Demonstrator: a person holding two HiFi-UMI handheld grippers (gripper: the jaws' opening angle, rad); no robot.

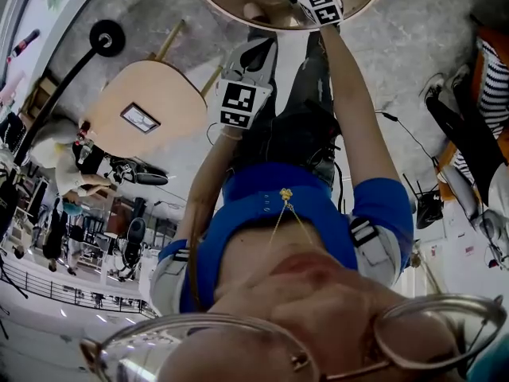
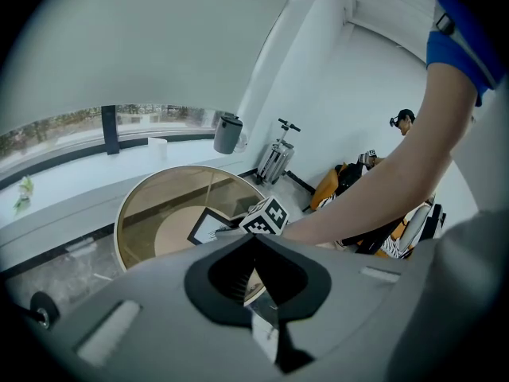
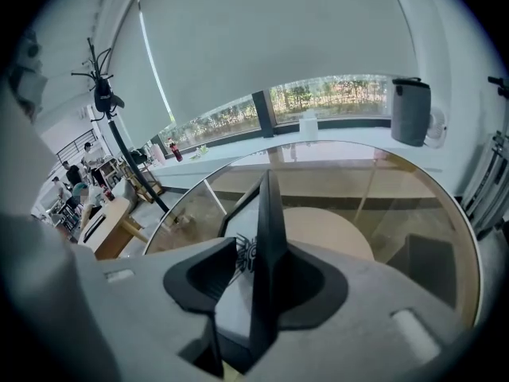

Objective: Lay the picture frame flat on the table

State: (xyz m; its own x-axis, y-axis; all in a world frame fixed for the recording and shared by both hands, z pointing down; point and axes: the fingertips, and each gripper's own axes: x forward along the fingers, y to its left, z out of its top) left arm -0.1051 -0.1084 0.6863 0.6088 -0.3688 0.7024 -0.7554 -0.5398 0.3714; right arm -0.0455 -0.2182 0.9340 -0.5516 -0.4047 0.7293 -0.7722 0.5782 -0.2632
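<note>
The picture frame [image 2: 205,226], black-edged with a white picture, appears to lie on the round glass table [image 2: 151,205]. My right gripper [image 2: 238,229] reaches over it from the right, its marker cube just above the frame's near corner. In the right gripper view the frame [image 3: 238,241] shows in the gap between the jaws of the right gripper [image 3: 246,249], which stand apart and do not press on it. My left gripper [image 1: 253,58] hangs back from the table's [image 1: 238,10] edge, holding nothing that I can see. Its jaws [image 2: 258,289] are too hidden by its own body to read.
A grey bin [image 3: 411,110] stands by the window ledge beyond the table. A folded scooter [image 2: 274,161] leans on the wall. A low wooden table [image 1: 171,82] with another small frame [image 1: 140,118] and a black floor lamp [image 1: 103,38] stand to the left. Other people sit around the room.
</note>
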